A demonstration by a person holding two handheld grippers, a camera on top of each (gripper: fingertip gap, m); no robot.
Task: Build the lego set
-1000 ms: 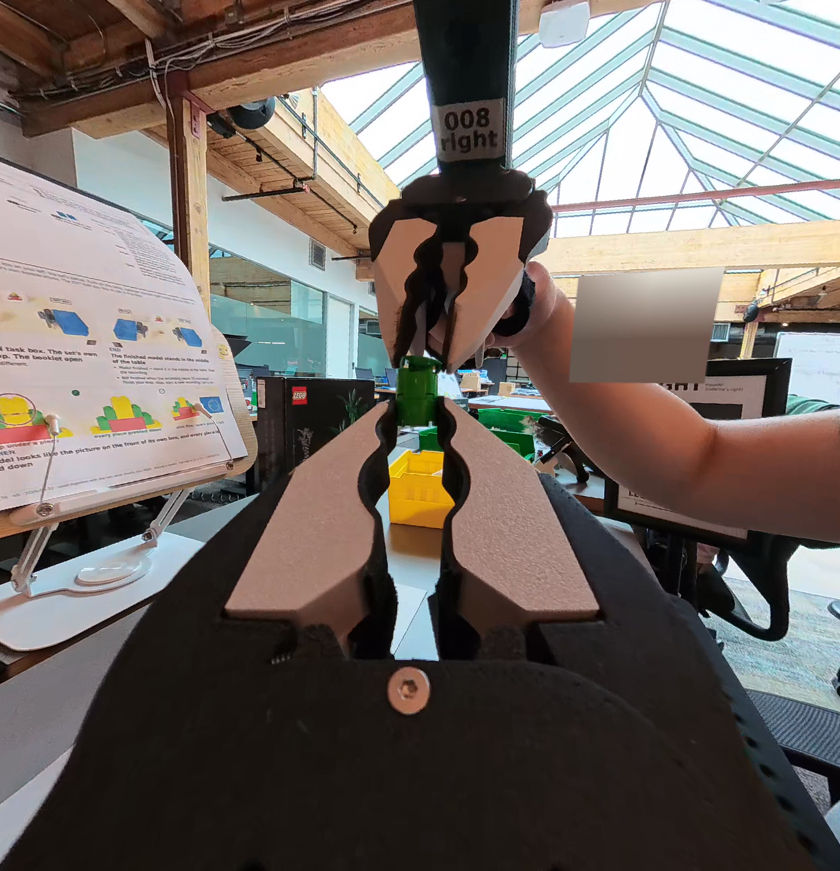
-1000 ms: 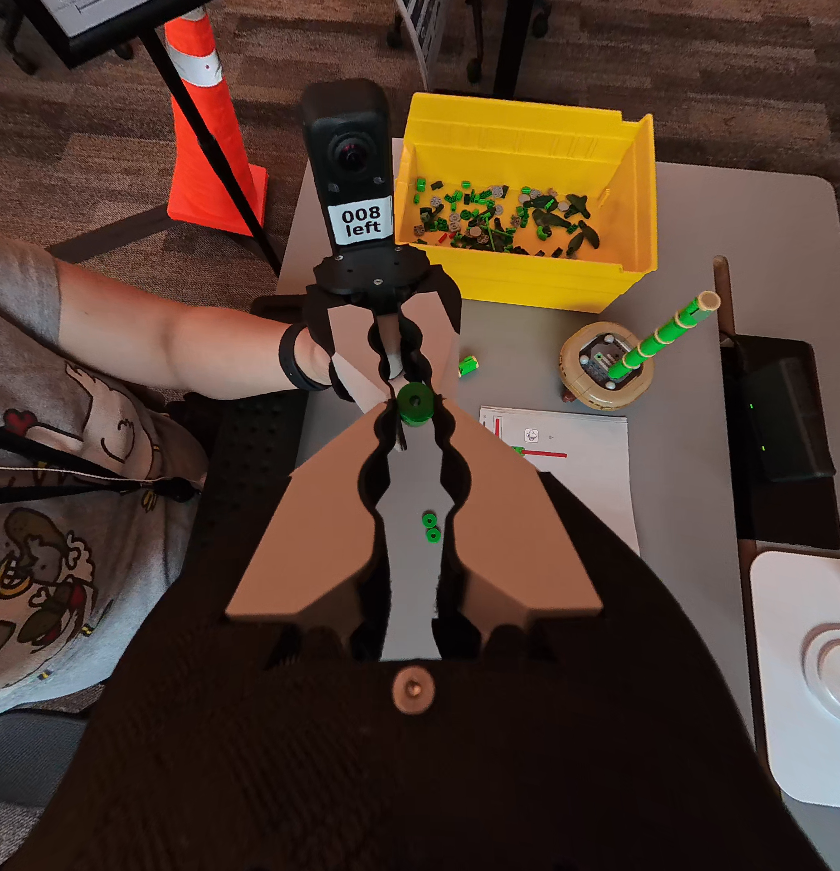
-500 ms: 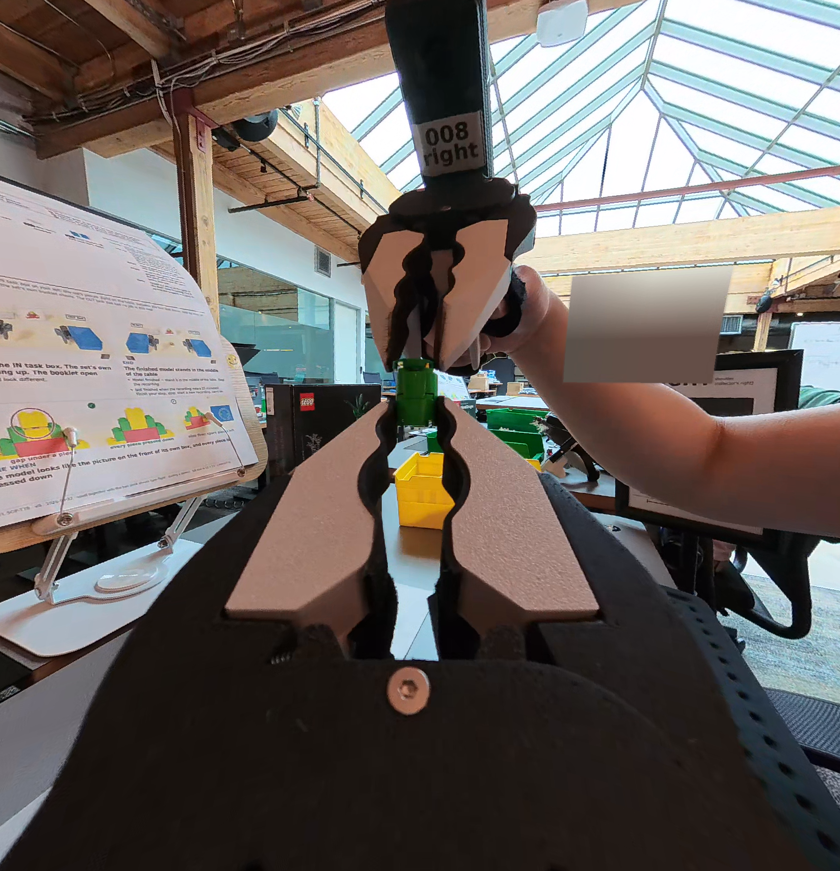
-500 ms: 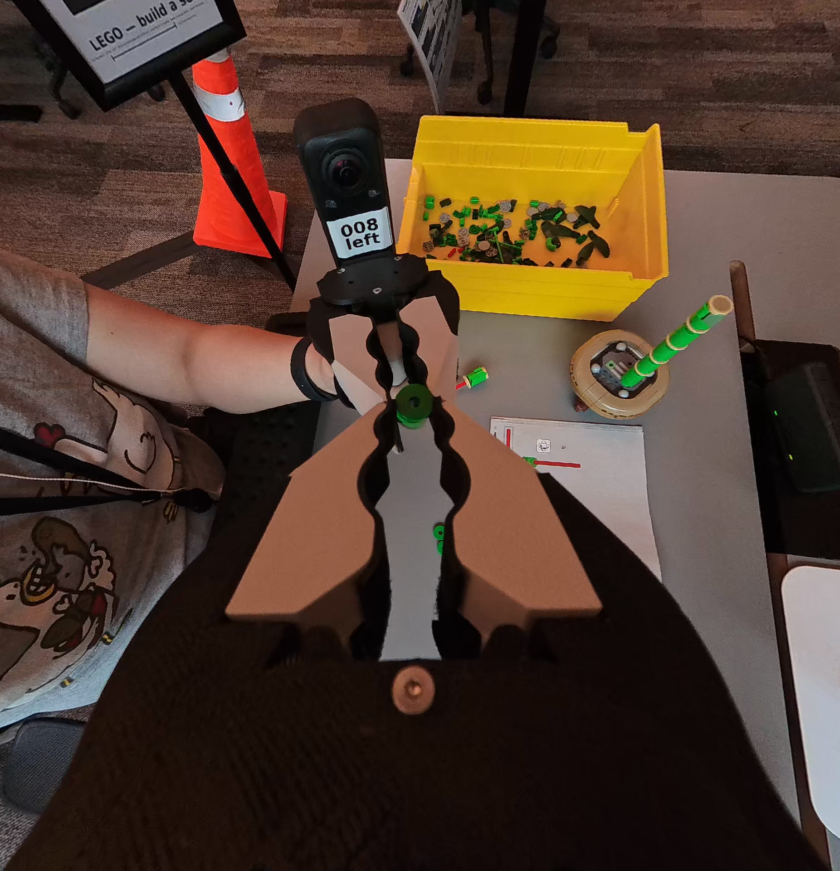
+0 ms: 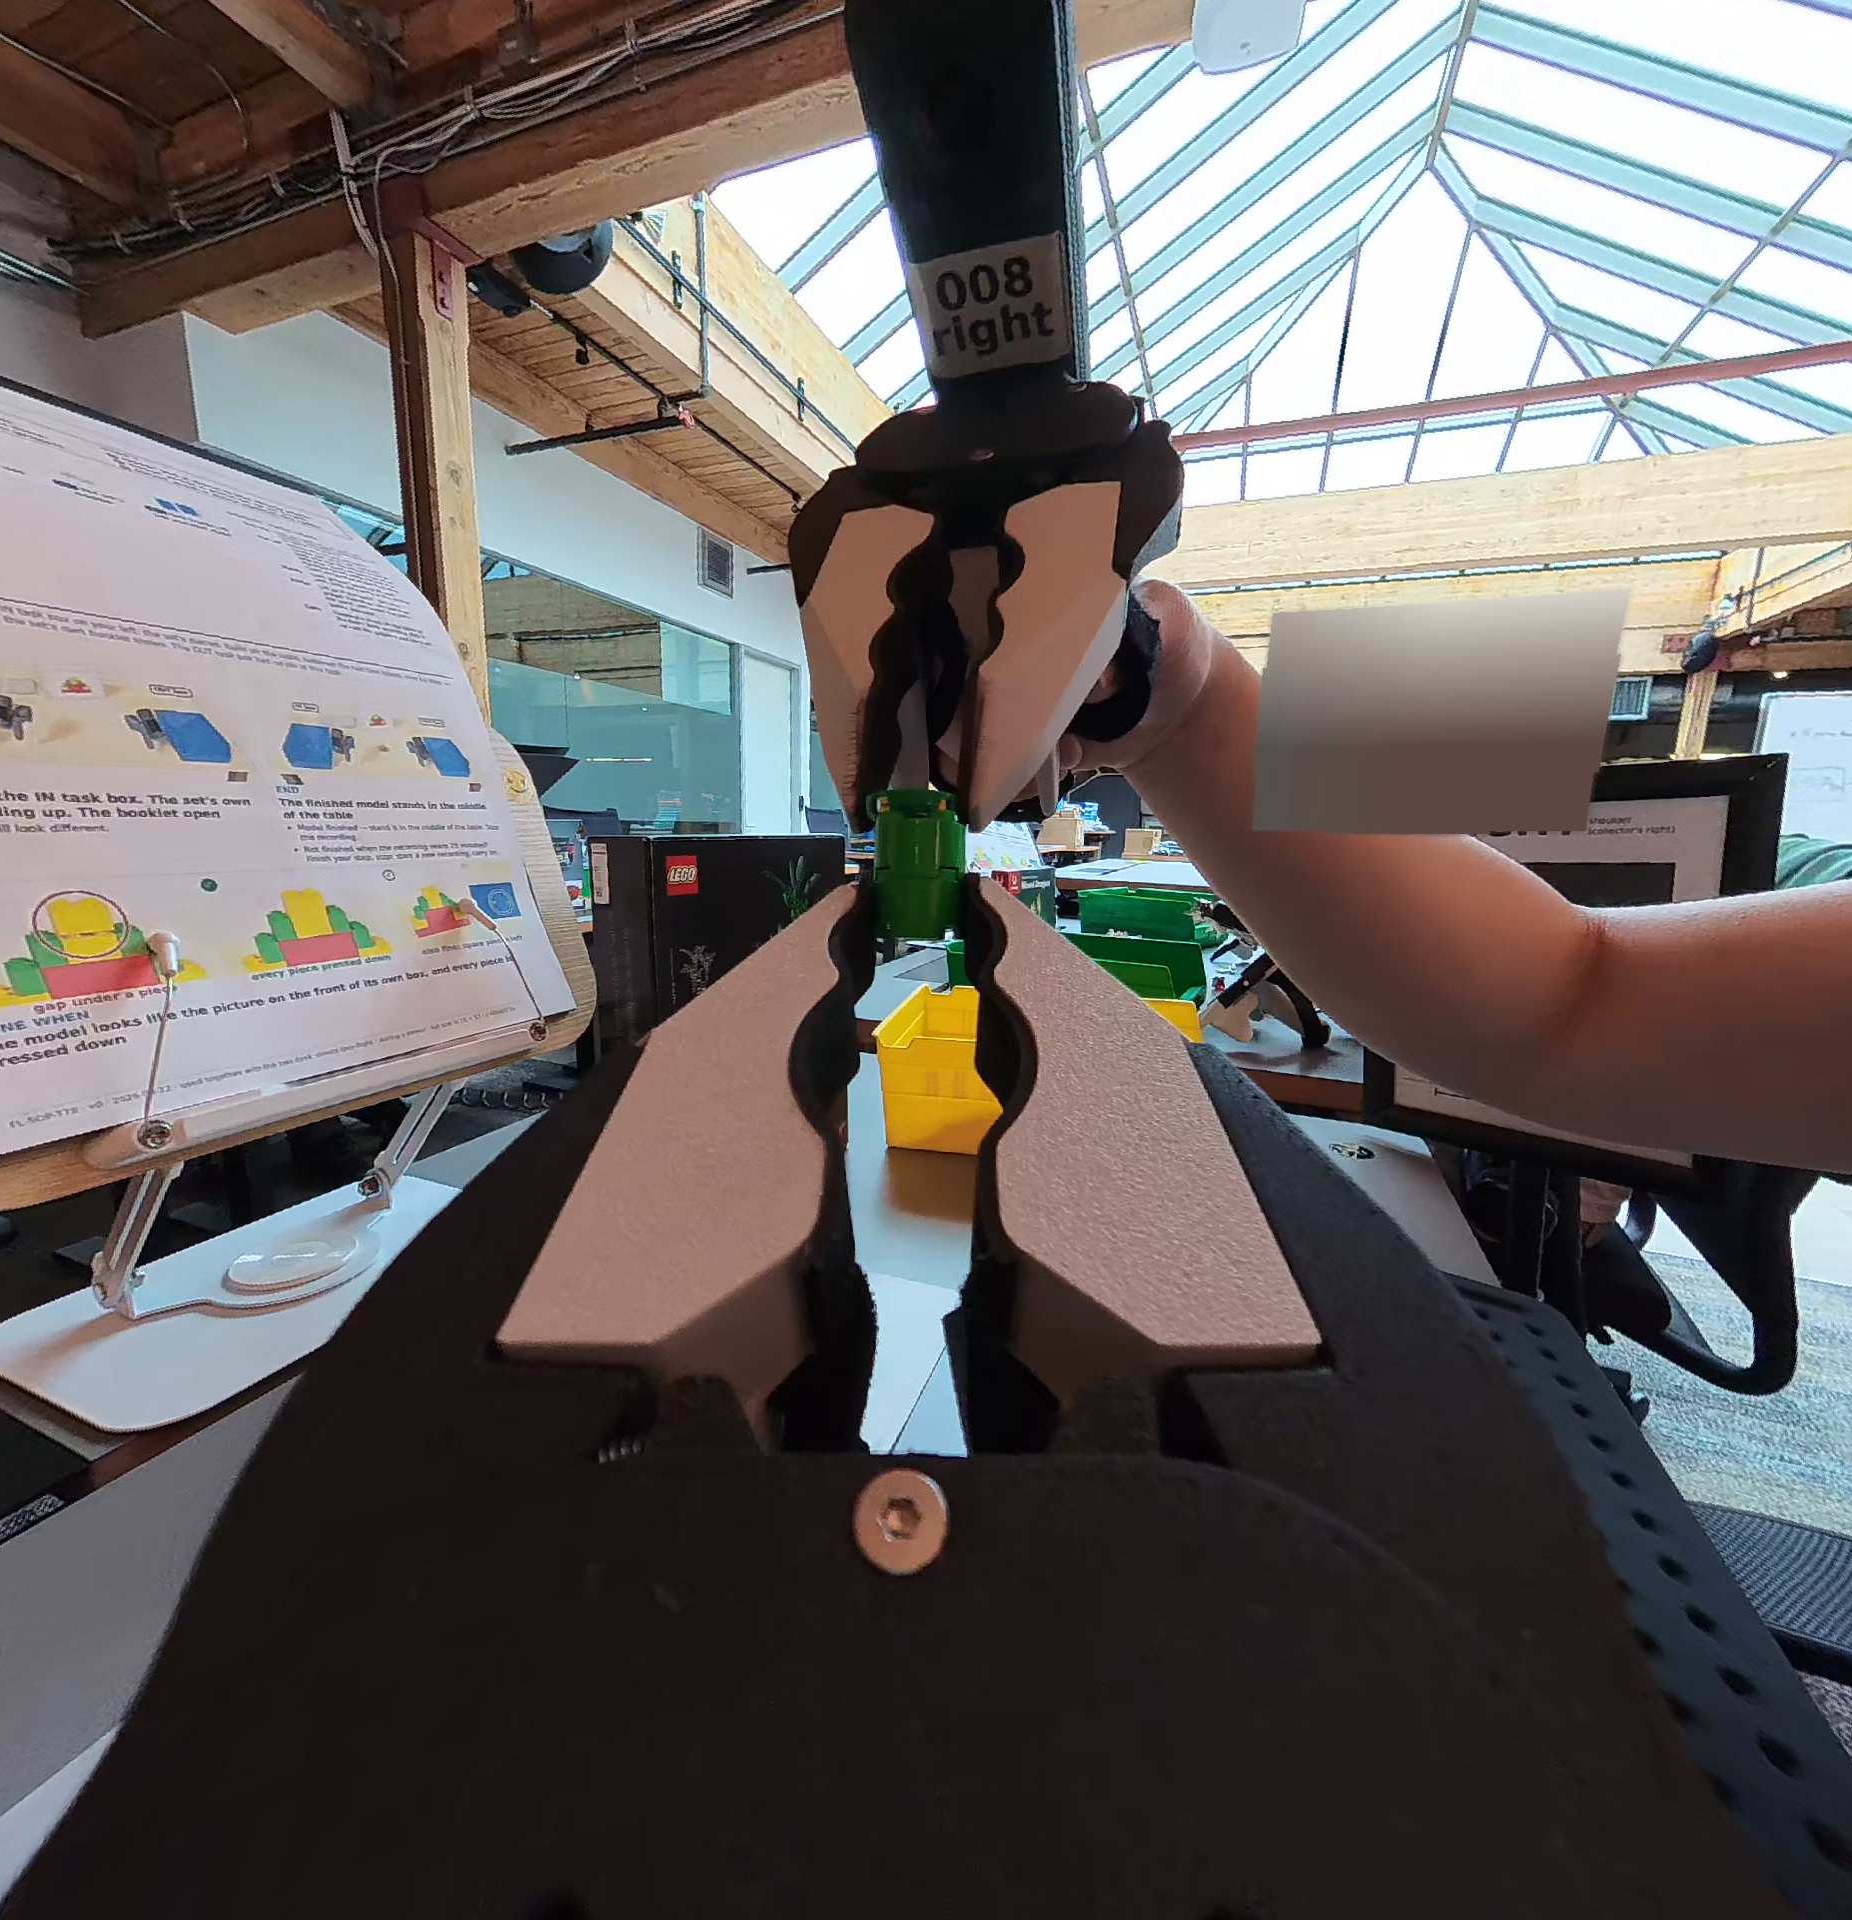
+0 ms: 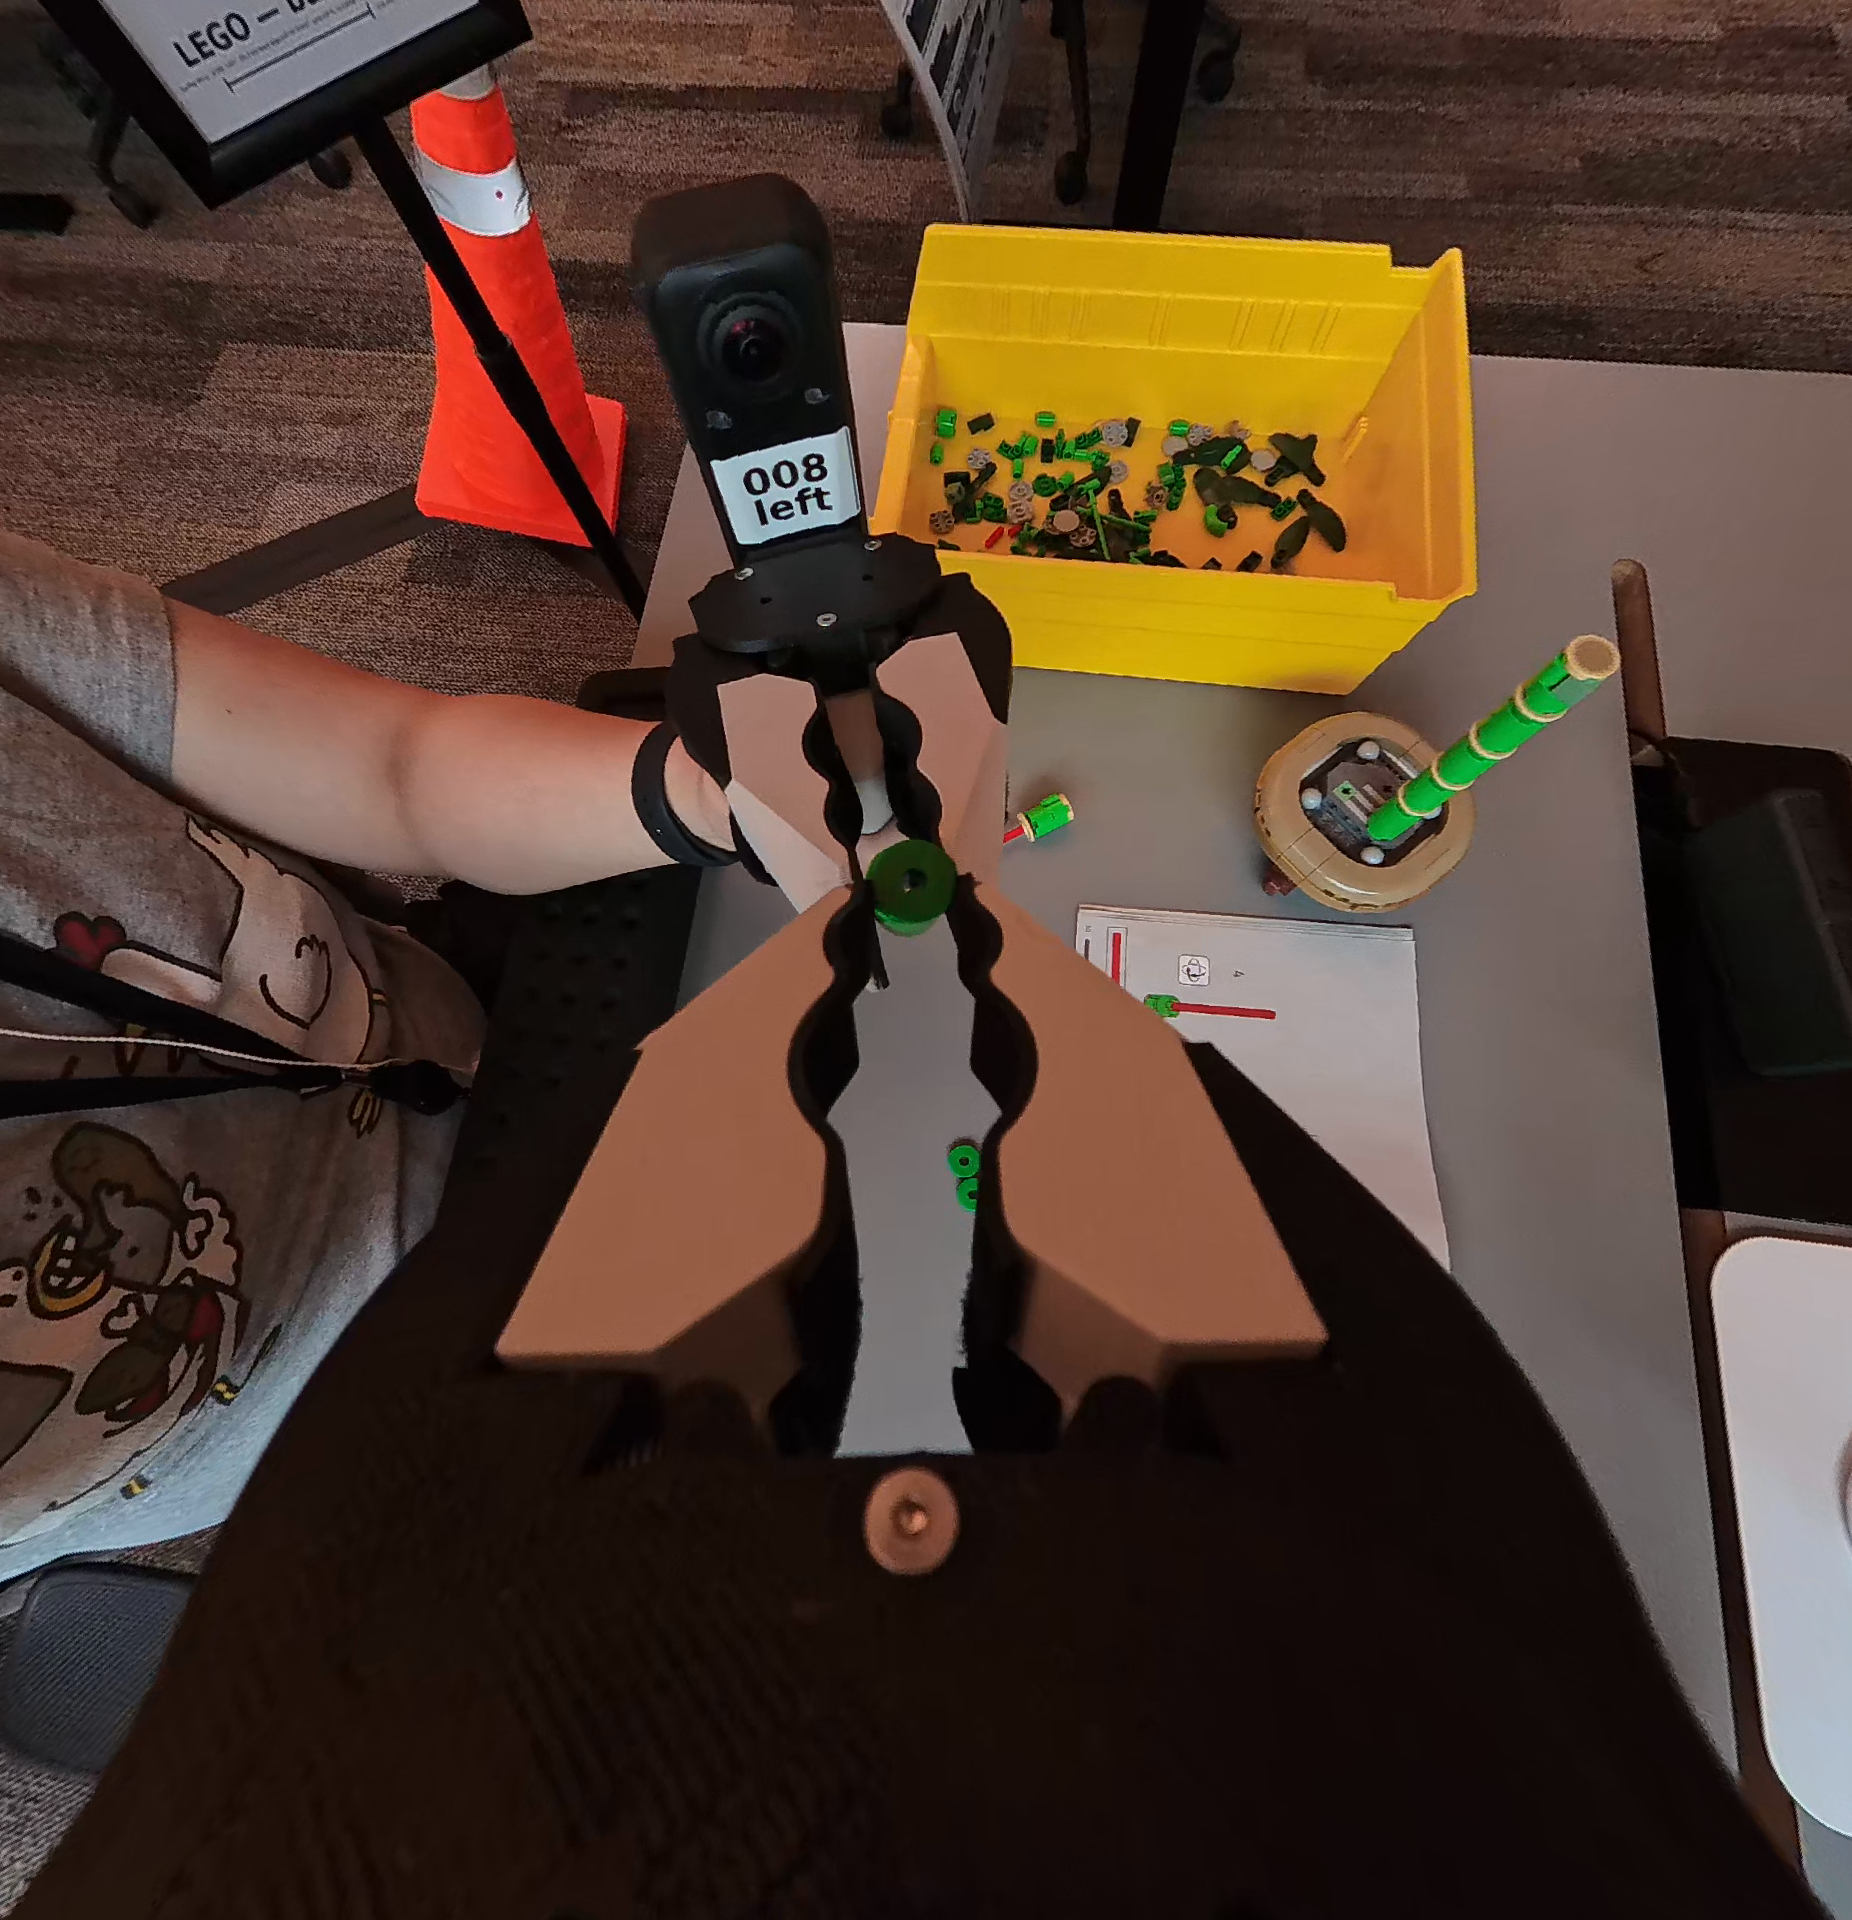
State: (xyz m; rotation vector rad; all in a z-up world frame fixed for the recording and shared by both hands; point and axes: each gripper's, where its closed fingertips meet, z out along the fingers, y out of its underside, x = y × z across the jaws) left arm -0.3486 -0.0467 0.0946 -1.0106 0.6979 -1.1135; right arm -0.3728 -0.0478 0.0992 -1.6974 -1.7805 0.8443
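Note:
A green cylinder piece (image 5: 914,878) is pinched between the tips of my left gripper (image 5: 914,894), held upright in the air. My right gripper (image 5: 937,816) comes down from above, its jaws closed around the piece's top end. In the right wrist view the piece (image 6: 909,885) shows end-on as a green ring between the tips of my right gripper (image 6: 909,909), with the left gripper (image 6: 860,821) opposite. The partly built model, a tan pot (image 6: 1363,821) with a green stalk (image 6: 1483,738), stands on the grey table (image 6: 1524,1039).
A yellow bin (image 6: 1192,623) with several small pieces sits at the table's far edge. An open booklet (image 6: 1265,1039), a green piece on a red axle (image 6: 1041,816) and two small green rings (image 6: 963,1174) lie below. A document stand (image 5: 226,831) is at left, an orange cone (image 6: 496,343) on the floor. Left and right tips are no more than a few centimetres apart. The tan pot (image 6: 1363,821) is about equally far from each gripper, around 30 centimeters.
Both grippers stay together on the green piece. The pair has drifted a little, so the table and bin shift in the views. No grip has changed.

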